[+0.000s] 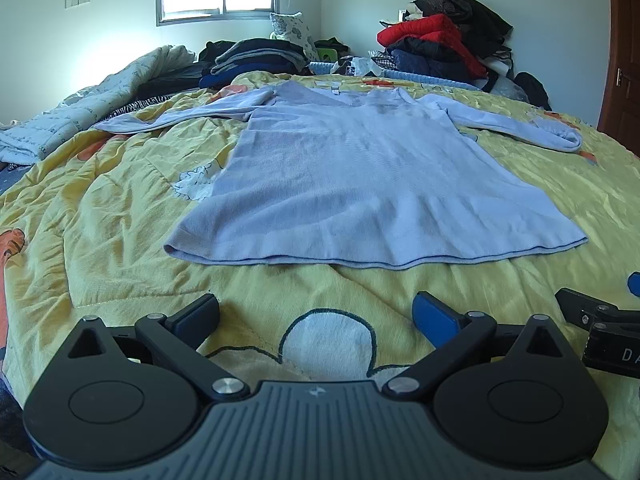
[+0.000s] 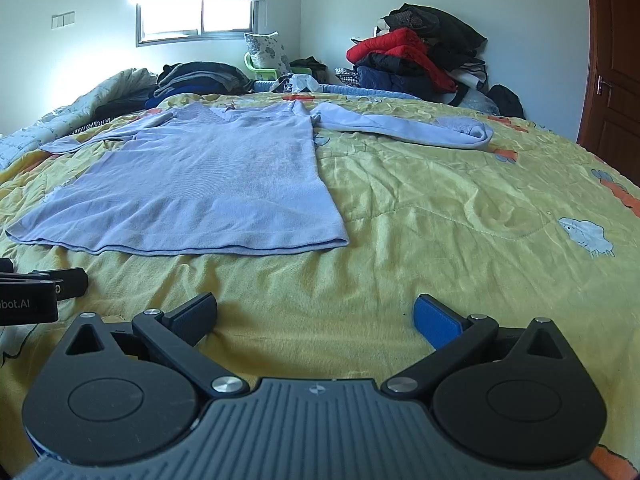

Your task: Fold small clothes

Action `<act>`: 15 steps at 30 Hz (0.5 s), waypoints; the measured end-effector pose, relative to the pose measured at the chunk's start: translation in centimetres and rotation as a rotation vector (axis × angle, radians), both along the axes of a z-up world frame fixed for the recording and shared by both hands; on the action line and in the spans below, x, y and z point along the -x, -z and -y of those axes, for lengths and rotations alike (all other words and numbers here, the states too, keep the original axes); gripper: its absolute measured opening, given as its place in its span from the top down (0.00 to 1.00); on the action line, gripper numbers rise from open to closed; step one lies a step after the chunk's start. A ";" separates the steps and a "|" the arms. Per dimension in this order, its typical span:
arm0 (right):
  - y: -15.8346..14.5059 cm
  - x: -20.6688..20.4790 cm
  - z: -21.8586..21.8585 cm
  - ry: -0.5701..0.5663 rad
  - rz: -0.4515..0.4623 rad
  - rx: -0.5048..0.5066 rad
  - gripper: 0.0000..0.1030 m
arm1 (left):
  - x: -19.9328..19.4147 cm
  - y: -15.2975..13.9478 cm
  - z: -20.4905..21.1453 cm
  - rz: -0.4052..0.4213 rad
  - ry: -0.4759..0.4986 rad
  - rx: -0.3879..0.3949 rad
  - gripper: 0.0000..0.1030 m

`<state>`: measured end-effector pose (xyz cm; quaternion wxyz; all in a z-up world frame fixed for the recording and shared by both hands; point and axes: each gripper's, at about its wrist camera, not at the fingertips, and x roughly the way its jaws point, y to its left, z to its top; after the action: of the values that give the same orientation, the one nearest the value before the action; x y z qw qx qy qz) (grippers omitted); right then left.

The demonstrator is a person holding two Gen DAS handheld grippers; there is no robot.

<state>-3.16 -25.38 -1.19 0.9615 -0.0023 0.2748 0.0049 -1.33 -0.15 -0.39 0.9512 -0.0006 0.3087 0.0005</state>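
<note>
You held both tongs, left (image 1: 316, 316) and right (image 2: 316, 316), wide open and empty before the hem of the soft, limp lavender knit sweater (image 1: 360, 184); its hem corners looked easiest to pinch.

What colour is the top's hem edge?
Dark blue line along the pale lilac top's hem; clearest in left wrist view.

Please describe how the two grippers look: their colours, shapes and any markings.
Both look alike. The left gripper and the right gripper have a grey ribbed body, two round black housings, black linkage arms with silver pins, and flat blue finger pads. White lettering shows on each gripper's side, only partly readable.
</note>
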 end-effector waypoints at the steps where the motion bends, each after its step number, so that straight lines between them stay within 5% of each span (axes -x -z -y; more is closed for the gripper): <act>1: 0.0 0.0 0.0 -0.001 0.000 0.000 0.01 | 0.0 0.0 0.0 0.000 0.000 0.000 0.00; 15: 0.1 0.1 0.0 -0.001 0.005 0.000 0.01 | 0.0 0.0 0.0 0.001 -0.001 0.001 0.00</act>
<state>-3.21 -25.39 -1.25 0.9621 -0.0025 0.2725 0.0053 -1.36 -0.17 -0.40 0.9513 -0.0011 0.3082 0.0010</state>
